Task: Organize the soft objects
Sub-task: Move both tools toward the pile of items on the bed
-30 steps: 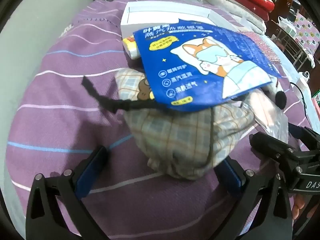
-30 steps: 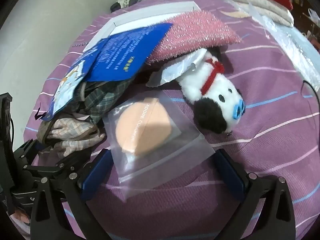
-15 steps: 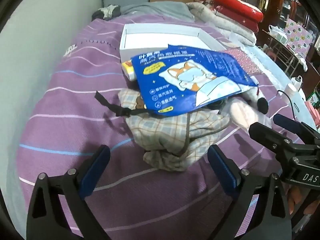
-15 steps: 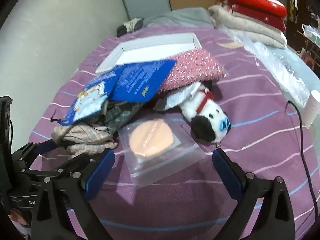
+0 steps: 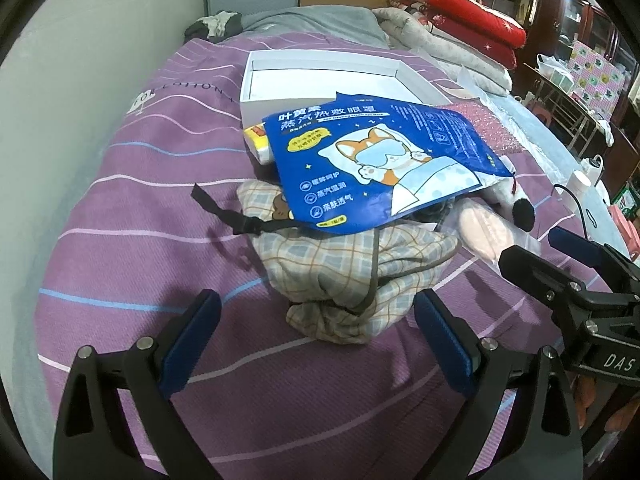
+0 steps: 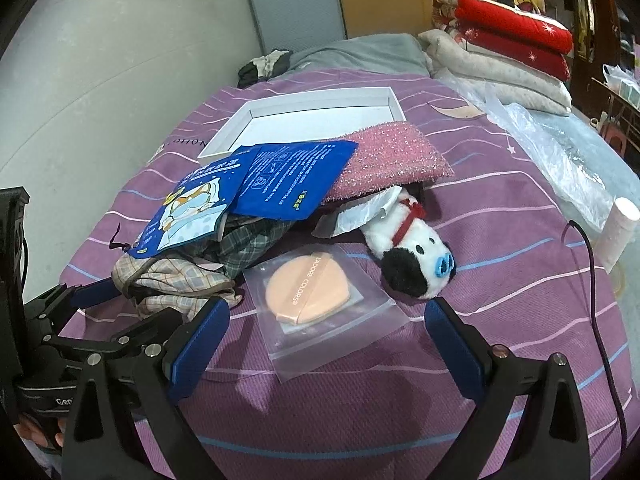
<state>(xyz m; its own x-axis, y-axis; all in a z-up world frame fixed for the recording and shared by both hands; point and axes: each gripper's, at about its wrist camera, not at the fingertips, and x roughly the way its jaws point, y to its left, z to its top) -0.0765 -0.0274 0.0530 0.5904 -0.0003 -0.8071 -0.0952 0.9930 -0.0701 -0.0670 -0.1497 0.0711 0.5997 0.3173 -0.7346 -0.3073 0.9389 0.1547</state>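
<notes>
Plaid cloth bundle [image 5: 352, 272]: we judge it light, limp, non-slip; best pinched at bunched lower fold nearest us. Pale checks, black drawstring cord, crumpled. Lies on purple striped bed [image 5: 132, 264], in front of white box lid [image 5: 320, 80].

Blue eye-mask pouch [image 5: 380, 168] rests on bundle, likely slick.

Right of bundle: bagged powder puff [image 6: 308, 284], squashy, film slippery. Beyond it plush cow [image 6: 412, 256], pink glitter pad [image 6: 392, 160].

Left gripper [image 5: 316, 344]: jaws wide, empty, just before bundle. Right gripper [image 6: 328, 356]: jaws wide, empty, near puff.
</notes>
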